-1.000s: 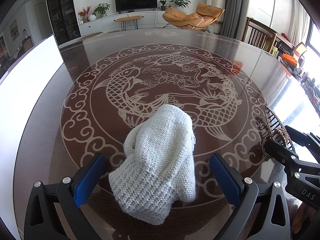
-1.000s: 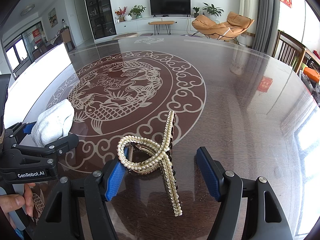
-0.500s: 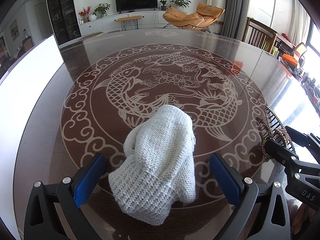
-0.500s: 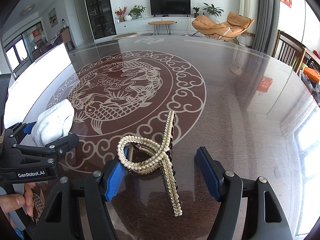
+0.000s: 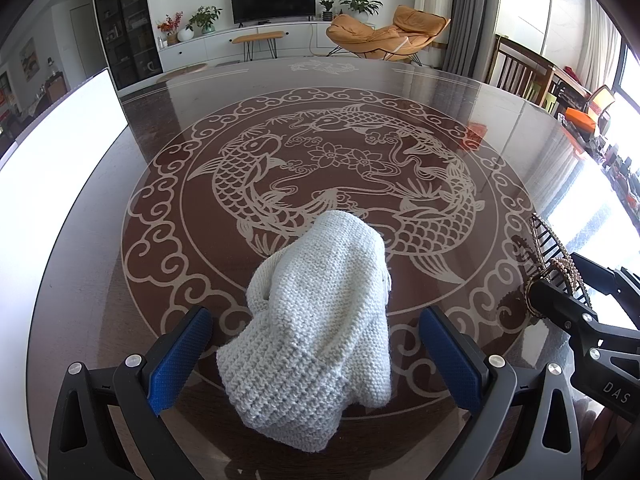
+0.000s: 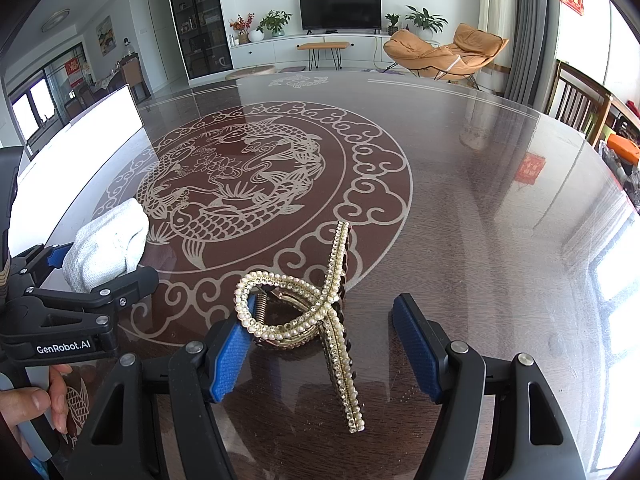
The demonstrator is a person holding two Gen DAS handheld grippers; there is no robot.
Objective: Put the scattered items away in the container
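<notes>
Knitted hat (image 5: pixel 320 320), pale grey-white, lies crumpled on the dark glossy table (image 5: pixel 500 112), partly over the etched fish medallion (image 5: pixel 340 176). Left wrist view: left gripper (image 5: pixel 316 354) stands wide open, blue pads either side of the hat's ribbed brim; left pad (image 5: pixel 180 356) and right pad (image 5: pixel 450 360) both clear of the knit, a visible gap on each side. Nothing grasped. At the right edge, the black frame of the right gripper (image 5: pixel 560 312) shows in part, with the hair claw clip (image 5: pixel 554 256) behind it. Right wrist view: right gripper (image 6: pixel 322 350) open wide, straddling the pearl-and-rhinestone hair claw clip (image 6: pixel 316 312), which rests on the table. The clip's looped end overlaps the left pad (image 6: pixel 232 356) in view; cannot tell whether they touch or merely overlap. Right pad (image 6: pixel 416 352) well apart from the clip. Clip not clamped. Left gripper (image 6: pixel 100 276) seen at left edge, hat (image 6: pixel 108 248) between its fingers, a person's hand (image 6: pixel 36 400) on its handle. No container identifiable in either view.
</notes>
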